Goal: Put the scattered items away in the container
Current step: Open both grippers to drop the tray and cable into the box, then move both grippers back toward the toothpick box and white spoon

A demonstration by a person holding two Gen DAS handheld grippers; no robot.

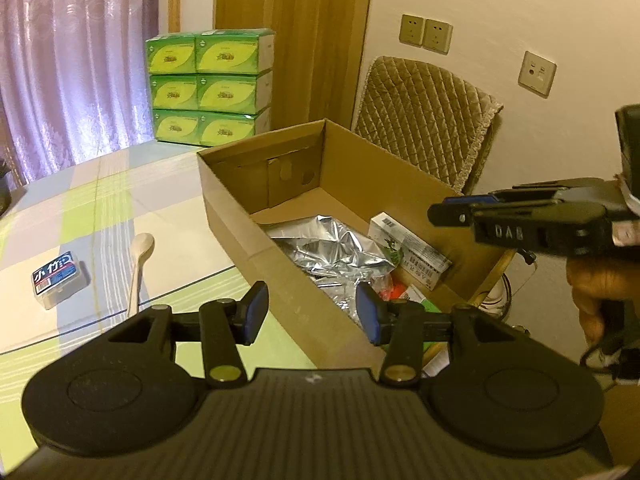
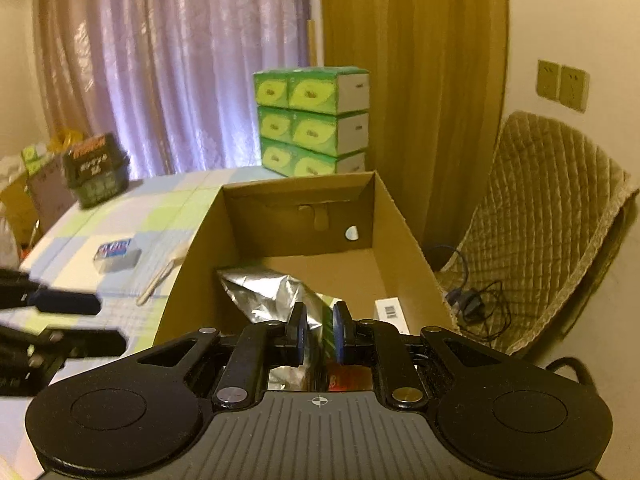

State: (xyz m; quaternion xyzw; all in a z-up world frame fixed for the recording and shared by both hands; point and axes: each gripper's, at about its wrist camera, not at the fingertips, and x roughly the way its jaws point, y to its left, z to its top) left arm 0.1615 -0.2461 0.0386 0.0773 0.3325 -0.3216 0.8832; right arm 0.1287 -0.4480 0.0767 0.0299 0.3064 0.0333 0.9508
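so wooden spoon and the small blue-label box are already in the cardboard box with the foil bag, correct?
No. The foil bag is in the cardboard box, but the left wrist view shows the wooden spoon and the small blue-label box lying on the table beside it.

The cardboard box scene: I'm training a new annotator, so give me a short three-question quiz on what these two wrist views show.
1. True or false: the wooden spoon already lies inside the cardboard box.
2. Multiple choice: what sits left of the spoon on the tablecloth? A) a small blue-labelled plastic case B) a cup C) a silver foil bag
3. Which gripper is open wider, the left gripper or the right gripper?

Key
1. False: it lies on the tablecloth outside the box.
2. A
3. The left; the right's jaws are nearly together, with nothing clearly between them.
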